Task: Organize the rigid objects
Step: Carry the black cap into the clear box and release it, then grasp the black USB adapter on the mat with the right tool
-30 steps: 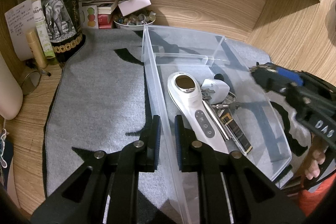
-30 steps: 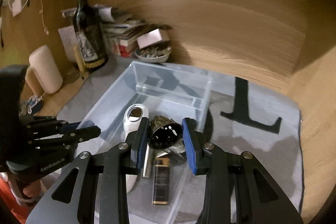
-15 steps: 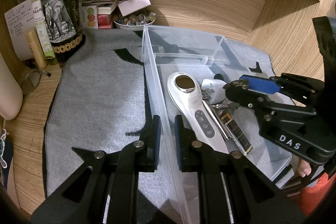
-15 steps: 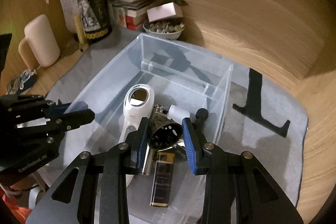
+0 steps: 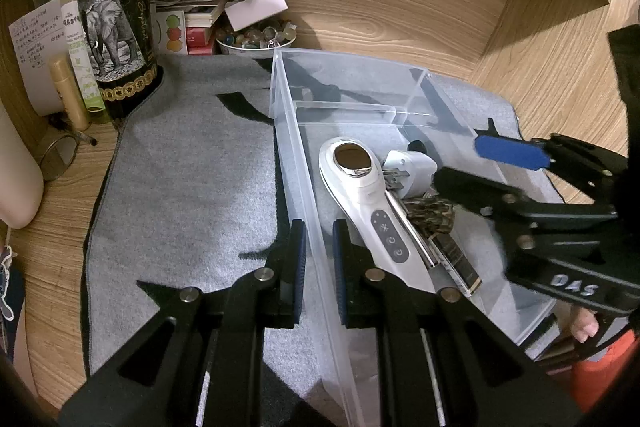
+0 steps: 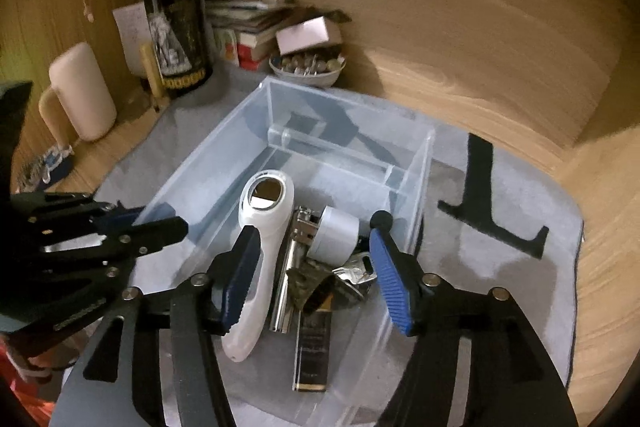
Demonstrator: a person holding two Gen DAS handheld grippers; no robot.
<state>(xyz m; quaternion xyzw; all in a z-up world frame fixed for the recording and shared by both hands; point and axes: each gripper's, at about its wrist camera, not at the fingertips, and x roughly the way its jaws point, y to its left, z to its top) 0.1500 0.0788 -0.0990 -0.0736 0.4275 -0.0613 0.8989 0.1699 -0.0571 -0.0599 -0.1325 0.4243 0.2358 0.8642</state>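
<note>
The clear plastic bin (image 5: 288, 147) sits on a grey mat (image 5: 192, 179), with a divider closing off a narrow compartment at its far end. In the large compartment lies one heap: one white handheld device (image 6: 260, 251) with a round metal head and three buttons, one white plug adapter (image 6: 336, 235), one dark rectangular lighter (image 6: 312, 351), one metal bar (image 6: 286, 291), and a camouflage-patterned piece (image 5: 430, 213). The left gripper (image 5: 319, 267) is clamped on the bin's near side wall. The right gripper (image 6: 310, 283) hangs over the heap, jaws spread wide, holding nothing.
</note>
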